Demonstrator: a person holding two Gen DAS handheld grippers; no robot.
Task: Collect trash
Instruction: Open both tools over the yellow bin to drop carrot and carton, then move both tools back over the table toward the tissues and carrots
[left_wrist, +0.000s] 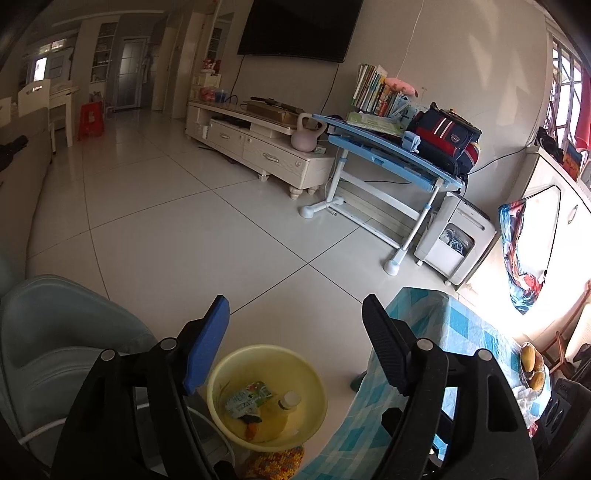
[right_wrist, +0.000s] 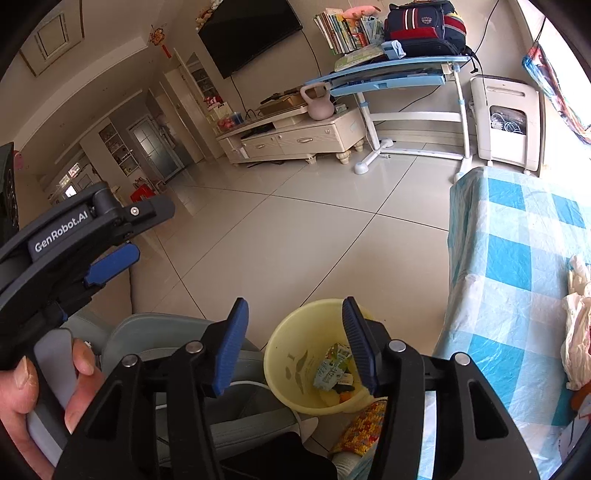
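Observation:
A yellow bin (left_wrist: 221, 376) stands on the floor beside the table with the blue checked cloth (left_wrist: 454, 332). In it lie a green-white carton (left_wrist: 245, 398), a small bottle (left_wrist: 288, 400) and dark scraps. My left gripper (left_wrist: 295, 310) is open and empty, high above the bin. My right gripper (right_wrist: 293, 314) is open and empty above the same bin (right_wrist: 295, 354), the carton (right_wrist: 332, 365) showing between its fingers. The left gripper (right_wrist: 110, 258) also shows at the left of the right wrist view, held in a hand. A crumpled white bag (right_wrist: 576, 332) lies on the checked table (right_wrist: 517, 258).
A grey-blue chair (left_wrist: 55, 332) stands left of the bin. A knitted colourful item (left_wrist: 273, 461) lies below the bin. Fruit (left_wrist: 532, 365) sits at the table's right end. Across the tiled floor are a TV cabinet (left_wrist: 258, 144), a blue desk (left_wrist: 388, 155) and a white appliance (left_wrist: 458, 240).

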